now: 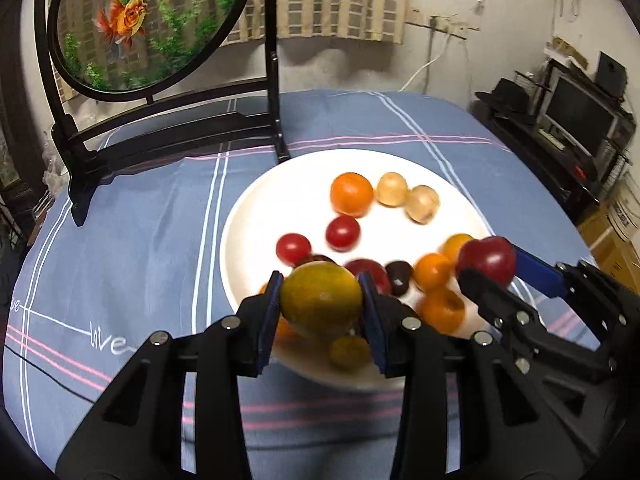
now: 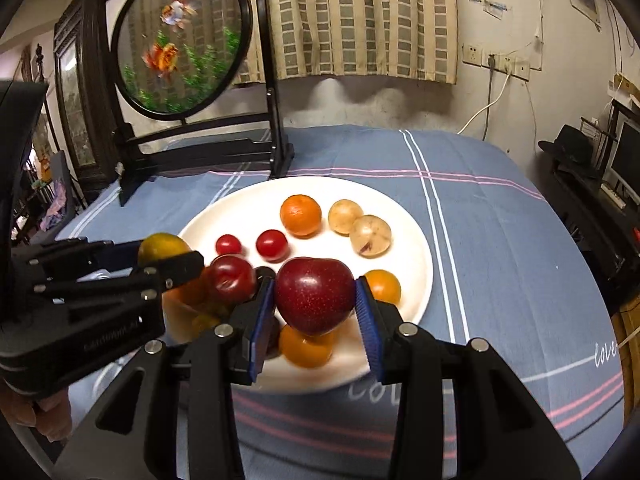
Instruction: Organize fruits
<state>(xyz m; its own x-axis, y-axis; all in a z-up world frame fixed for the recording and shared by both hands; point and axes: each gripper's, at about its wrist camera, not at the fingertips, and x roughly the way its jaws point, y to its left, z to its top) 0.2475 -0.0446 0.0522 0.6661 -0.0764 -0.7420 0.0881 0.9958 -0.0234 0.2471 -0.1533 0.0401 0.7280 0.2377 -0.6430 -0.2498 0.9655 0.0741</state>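
A white plate on the blue cloth holds several fruits: an orange, two pale round fruits, cherry tomatoes, small orange fruits and dark ones. My left gripper is shut on a yellow-green citrus, lifted above the plate's near rim. My right gripper is shut on a red plum, also held above the plate.
A black stand with a round goldfish panel rises behind the plate at the left. The blue striped cloth covers the table. Dark shelving with a monitor stands off the table's right edge. A curtain hangs behind.
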